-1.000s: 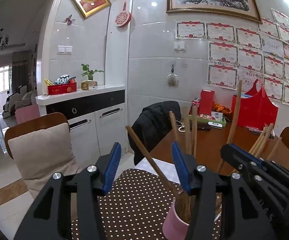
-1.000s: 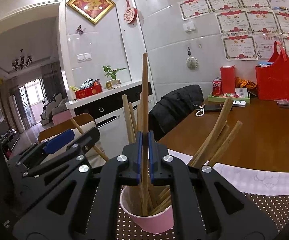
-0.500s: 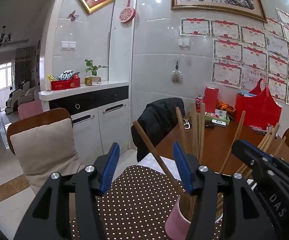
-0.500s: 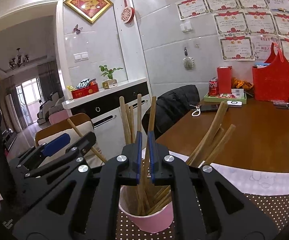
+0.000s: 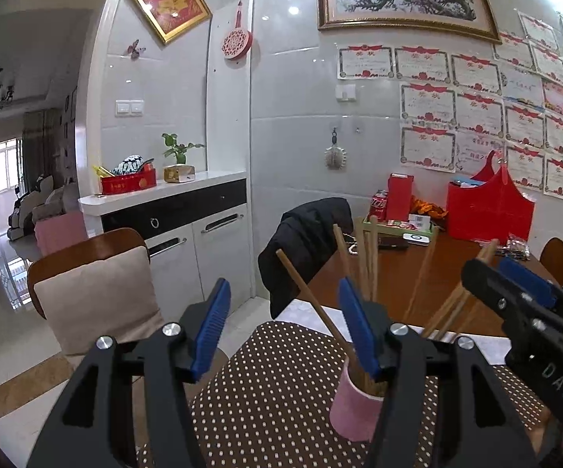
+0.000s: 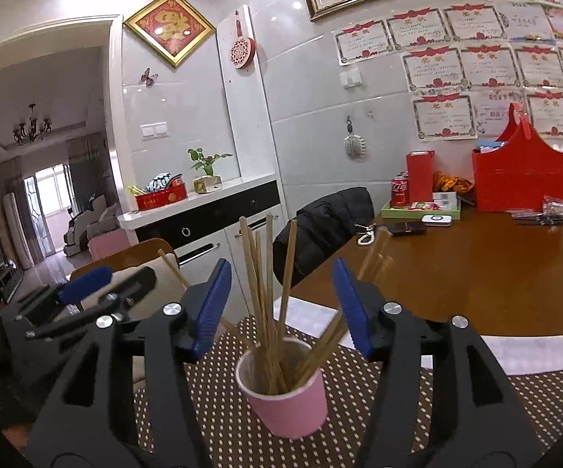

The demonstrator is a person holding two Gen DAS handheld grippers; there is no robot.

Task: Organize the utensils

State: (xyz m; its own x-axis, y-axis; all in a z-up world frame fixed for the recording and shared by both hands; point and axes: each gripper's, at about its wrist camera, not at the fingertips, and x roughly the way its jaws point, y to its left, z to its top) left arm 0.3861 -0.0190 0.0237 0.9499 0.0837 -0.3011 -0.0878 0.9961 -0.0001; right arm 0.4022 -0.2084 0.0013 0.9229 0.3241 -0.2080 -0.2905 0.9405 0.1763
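Note:
A pink cup (image 6: 287,394) stands on a brown dotted mat (image 6: 219,421) and holds several wooden chopsticks (image 6: 268,292) that lean apart. My right gripper (image 6: 281,304) is open and empty, its blue pads either side of the chopsticks, just above the cup. My left gripper (image 5: 285,327) is open and empty, to the left of the cup (image 5: 353,409); its right finger hides part of the cup and chopsticks (image 5: 367,265). The right gripper also shows at the right edge of the left wrist view (image 5: 523,292).
The mat lies at the near end of a brown wooden table (image 6: 476,269). At the far end stand a red basket (image 6: 519,183), a green tray with a can (image 6: 418,204) and phones. A chair with a dark jacket (image 5: 305,241) and a cushioned chair (image 5: 94,292) stand beside the table.
My right gripper was shut on one chopstick standing in the cup. It has opened wide and let go, and the chopstick now rests in the cup. The left gripper stayed open.

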